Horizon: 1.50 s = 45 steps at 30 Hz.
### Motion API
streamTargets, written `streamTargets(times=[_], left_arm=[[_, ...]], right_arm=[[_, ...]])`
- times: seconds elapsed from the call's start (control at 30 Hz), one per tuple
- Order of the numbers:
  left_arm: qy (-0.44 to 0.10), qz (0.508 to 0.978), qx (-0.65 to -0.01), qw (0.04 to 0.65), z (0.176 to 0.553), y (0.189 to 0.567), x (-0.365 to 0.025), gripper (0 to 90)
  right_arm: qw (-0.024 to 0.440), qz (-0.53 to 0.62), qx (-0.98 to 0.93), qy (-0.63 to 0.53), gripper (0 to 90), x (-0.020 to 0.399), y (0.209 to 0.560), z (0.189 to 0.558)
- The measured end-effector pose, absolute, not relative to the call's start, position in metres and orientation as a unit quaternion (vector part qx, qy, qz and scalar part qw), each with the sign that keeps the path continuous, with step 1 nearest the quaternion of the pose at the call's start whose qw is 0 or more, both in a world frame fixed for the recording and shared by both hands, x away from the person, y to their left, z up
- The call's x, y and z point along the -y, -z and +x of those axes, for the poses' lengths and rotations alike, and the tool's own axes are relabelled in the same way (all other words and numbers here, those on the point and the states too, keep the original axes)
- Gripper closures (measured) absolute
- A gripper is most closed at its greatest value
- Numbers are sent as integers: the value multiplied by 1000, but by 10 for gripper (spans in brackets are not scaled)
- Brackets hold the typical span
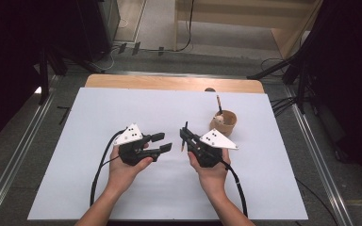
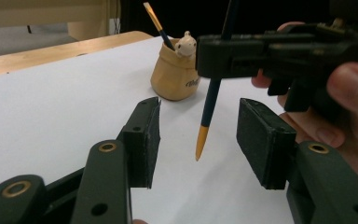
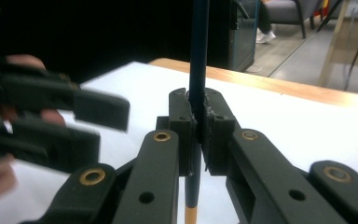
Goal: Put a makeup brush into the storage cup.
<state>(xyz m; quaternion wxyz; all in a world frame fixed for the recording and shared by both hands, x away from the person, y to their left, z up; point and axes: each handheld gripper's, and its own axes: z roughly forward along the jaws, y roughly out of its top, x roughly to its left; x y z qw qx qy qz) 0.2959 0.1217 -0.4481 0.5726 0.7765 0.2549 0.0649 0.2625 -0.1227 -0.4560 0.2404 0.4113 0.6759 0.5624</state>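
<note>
Two bare forearms are coming in from the near edge of the high view, each hand carrying a black hand-held gripper. At the left, the left hand-held gripper (image 1: pixel 162 142) is standing part-open with nothing between its pads, its jaws pointing across toward the other tool; in the left gripper view the pads are flanking the brush without touching it, which suggests a hand-over is under way. To its right, the right hand-held gripper (image 1: pixel 185 139) is clamping a slim dark-blue paintbrush with an orange tip (image 2: pixel 209 105) upright, jaws narrow on the shaft, orange end hanging above the sheet. Holding it vertical is probably keeping it ready for dropping into the holder. Farther right, a tan, sack-shaped ceramic brush holder (image 1: pixel 223 122) is standing well apart, already carrying another brush. Everything is resting on a white sheet over a wooden tabletop (image 1: pixel 169 83). Beyond are grey floor, trailing cables and dark stands.
</note>
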Motion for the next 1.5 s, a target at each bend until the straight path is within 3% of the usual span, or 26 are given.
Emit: streamTargets(times=[0.47,0.73,1.0,1.13,1.17,1.3,1.5], left_arm=[[-64,778,-247,574,293,430,-123,623],[-55,785,-241,568,292,427,-119,705],[-61,789,-244,560,293,428,-120,861],[-73,792,-239,557,292,427,-119,864],[-77,791,-241,556,291,427,-119,864],[-83,783,-249,564,293,425,-125,864],[-85,771,-258,576,294,421,-134,865]], right_arm=[[322,331,-748,-477,853,94,466,253],[340,302,-766,-455,853,81,470,248],[348,286,-771,-449,853,78,471,246],[346,286,-770,-453,848,78,471,246],[346,288,-768,-455,838,78,471,247],[335,305,-767,-454,627,79,473,248],[326,313,-785,-424,628,84,487,252]])
